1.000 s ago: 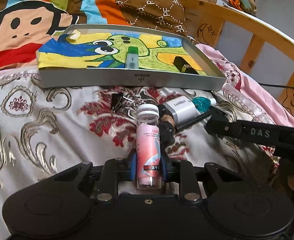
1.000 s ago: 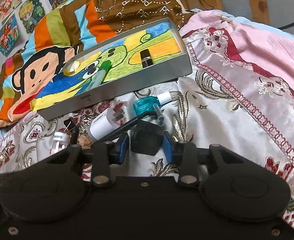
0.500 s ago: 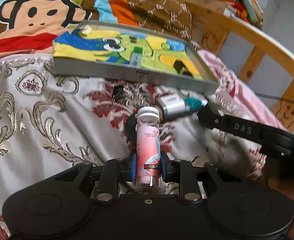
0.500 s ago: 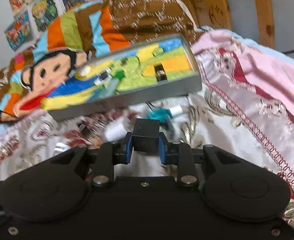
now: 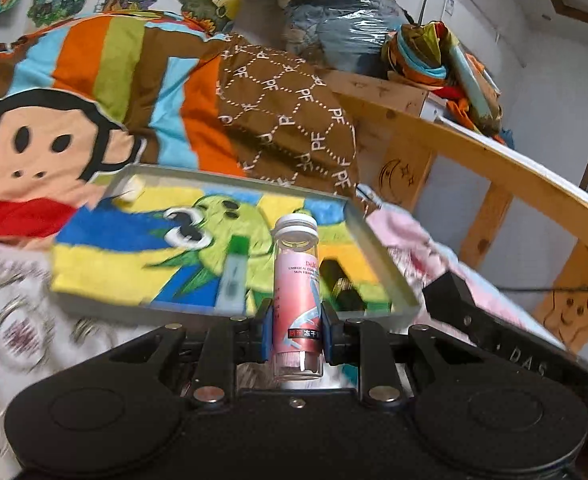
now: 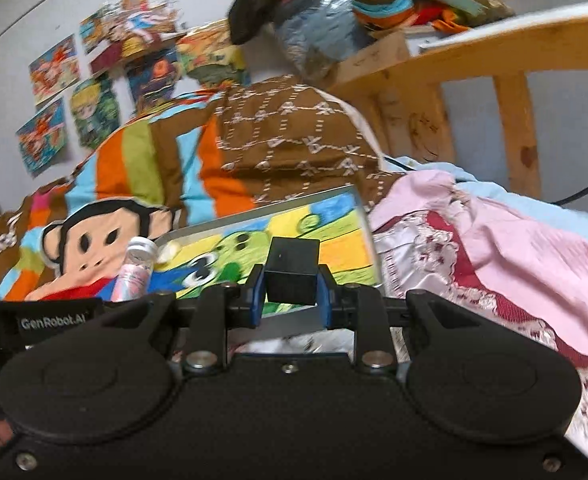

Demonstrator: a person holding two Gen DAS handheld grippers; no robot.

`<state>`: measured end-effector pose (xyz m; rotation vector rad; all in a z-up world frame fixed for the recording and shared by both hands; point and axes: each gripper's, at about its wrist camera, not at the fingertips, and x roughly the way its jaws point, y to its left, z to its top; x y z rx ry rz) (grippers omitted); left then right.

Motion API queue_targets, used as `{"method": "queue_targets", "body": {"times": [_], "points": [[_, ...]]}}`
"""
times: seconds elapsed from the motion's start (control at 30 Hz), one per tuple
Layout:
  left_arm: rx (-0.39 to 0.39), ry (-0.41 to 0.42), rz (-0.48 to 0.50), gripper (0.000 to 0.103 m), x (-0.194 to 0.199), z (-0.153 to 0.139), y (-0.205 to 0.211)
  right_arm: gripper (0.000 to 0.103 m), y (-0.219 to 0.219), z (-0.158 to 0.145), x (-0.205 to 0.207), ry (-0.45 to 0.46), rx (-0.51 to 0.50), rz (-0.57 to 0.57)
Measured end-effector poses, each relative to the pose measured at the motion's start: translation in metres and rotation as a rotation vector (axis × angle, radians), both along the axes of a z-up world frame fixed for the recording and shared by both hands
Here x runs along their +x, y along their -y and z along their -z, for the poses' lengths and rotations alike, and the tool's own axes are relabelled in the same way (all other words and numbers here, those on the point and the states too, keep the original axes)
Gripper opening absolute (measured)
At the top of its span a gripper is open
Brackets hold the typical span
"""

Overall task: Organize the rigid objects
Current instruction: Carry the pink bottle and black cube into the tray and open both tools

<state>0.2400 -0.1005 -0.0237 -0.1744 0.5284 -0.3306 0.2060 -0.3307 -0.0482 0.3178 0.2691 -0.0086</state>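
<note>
Lifting off the bedspread since a second ago, the left gripper [image 5: 296, 334] pinches the pink vial [image 5: 297, 292] and the right gripper [image 6: 290, 300] pinches a black block [image 6: 292, 276], both mid-frame over the grey tray [image 5: 381, 268], seemingly ready for release.

A home bedroom: a monkey-print quilt [image 5: 54, 136] heaped on the bed, a wooden bed rail [image 5: 513, 172] at right, cartoon posters [image 6: 94, 92] on the far wall.
</note>
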Motion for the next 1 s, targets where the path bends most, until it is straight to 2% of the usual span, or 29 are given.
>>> {"method": "queue_targets", "body": {"times": [0.17,0.43,0.8,1.0], "points": [[-0.016,-0.008,0.022,0.025,0.046,0.01,0.016,0.019,0.021,0.003,0.03,-0.017,0.004,0.023],[-0.024,-0.074,0.01,0.025,0.107,0.033,0.028,0.019,0.01,0.004,0.068,-0.095,-0.153,0.015],[0.114,-0.173,0.065,0.025,0.127,0.049,0.046,0.019,0.001,0.018,0.109,-0.256,-0.222,0.017],[0.132,-0.196,0.07,0.025,0.129,0.052,0.049,0.02,-0.003,0.022,0.115,-0.263,-0.23,0.01]]}}
